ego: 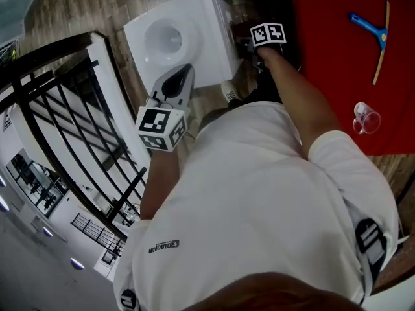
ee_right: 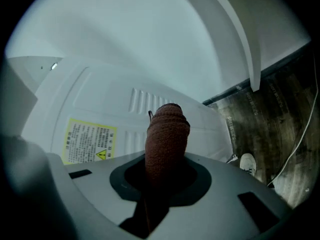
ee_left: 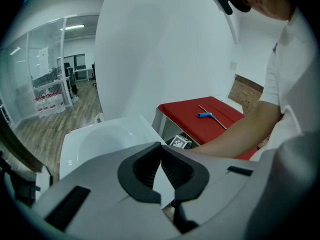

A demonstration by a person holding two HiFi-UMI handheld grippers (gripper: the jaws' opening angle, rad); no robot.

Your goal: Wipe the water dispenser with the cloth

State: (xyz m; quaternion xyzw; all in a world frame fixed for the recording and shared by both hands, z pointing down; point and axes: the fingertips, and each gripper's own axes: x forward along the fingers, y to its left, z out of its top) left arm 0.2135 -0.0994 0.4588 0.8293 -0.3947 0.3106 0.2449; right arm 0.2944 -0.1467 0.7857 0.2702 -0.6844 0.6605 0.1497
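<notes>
Right gripper (ee_right: pixel 162 166), clamped on brown cloth (ee_right: pixel 167 129), sat at right side panel of water dispenser (ego: pixel 194 44), left gripper (ego: pixel 185 76) closed & empty over its near edge; hard rubbing cld drag cloth free.

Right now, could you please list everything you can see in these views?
water dispenser: one, white, on the wood floor
warning label: one, yellow, on the dispenser's panel
cloth: one, brown, in the right tool
table: one, red, right side
squeegee: one, blue-handled, on the table
cup: one, clear, on the table
railing: one, black, left side
shoe: one, white, beside the dispenser
left tool: one, grey, shut, empty, above the dispenser
right tool: one, grey, shut on the cloth
</notes>
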